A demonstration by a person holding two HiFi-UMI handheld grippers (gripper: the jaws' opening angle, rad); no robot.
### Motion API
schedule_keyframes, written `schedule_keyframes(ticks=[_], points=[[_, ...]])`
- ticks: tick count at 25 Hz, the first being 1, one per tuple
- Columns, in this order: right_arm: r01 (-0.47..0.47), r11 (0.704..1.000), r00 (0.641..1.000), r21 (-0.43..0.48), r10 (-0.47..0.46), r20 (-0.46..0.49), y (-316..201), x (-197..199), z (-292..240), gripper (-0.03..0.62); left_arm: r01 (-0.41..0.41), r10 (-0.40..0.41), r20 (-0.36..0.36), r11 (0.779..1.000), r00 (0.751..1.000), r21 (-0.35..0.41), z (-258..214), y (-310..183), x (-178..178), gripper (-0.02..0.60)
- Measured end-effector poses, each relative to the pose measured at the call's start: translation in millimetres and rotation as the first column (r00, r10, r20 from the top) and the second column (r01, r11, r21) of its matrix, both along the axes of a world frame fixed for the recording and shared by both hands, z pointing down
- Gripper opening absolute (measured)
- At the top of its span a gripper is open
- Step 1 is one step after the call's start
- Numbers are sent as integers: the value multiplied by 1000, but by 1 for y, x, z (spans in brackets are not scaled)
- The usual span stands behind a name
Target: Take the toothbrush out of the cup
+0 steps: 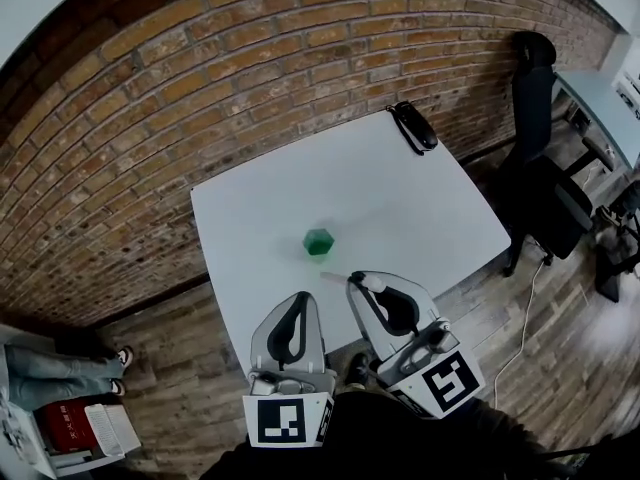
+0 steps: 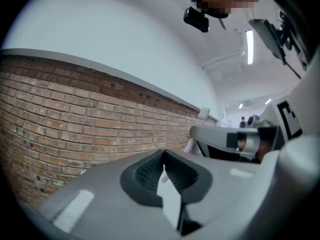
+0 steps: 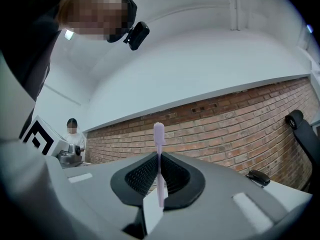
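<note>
A small green cup (image 1: 318, 241) stands upright near the middle of the white table (image 1: 430, 208). My right gripper (image 1: 358, 281) hovers just in front of the cup, raised off the table, and is shut on a pale pink toothbrush (image 1: 340, 277). In the right gripper view the toothbrush (image 3: 159, 154) stands upright between the pads of the right gripper (image 3: 160, 176), its head above the jaws. My left gripper (image 1: 300, 299) sits beside it on the left, shut with nothing in it; in its own view the left gripper (image 2: 164, 170) points level at the brick wall.
A black handset-like object (image 1: 413, 126) lies at the table's far right corner. A black office chair (image 1: 540, 168) stands to the right of the table. A brick wall (image 1: 150, 118) runs behind the table. A seated person's legs (image 1: 60, 373) show at the lower left.
</note>
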State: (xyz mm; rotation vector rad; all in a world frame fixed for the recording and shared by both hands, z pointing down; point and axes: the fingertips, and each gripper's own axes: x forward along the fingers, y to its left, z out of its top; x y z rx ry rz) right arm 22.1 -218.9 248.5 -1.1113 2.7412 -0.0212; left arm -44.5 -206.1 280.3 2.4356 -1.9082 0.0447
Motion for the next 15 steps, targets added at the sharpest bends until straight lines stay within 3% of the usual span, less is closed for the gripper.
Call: schedule_keyframes(ticks=[9, 15], points=[[25, 1000, 999, 6, -24, -33, 51, -16, -4, 18, 4, -3, -16, 998, 1000, 56, -17, 44, -16, 9], [29, 999, 998, -27, -30, -56, 99, -41, 10, 18, -12, 13, -44, 999, 999, 33, -2, 89, -34, 9]])
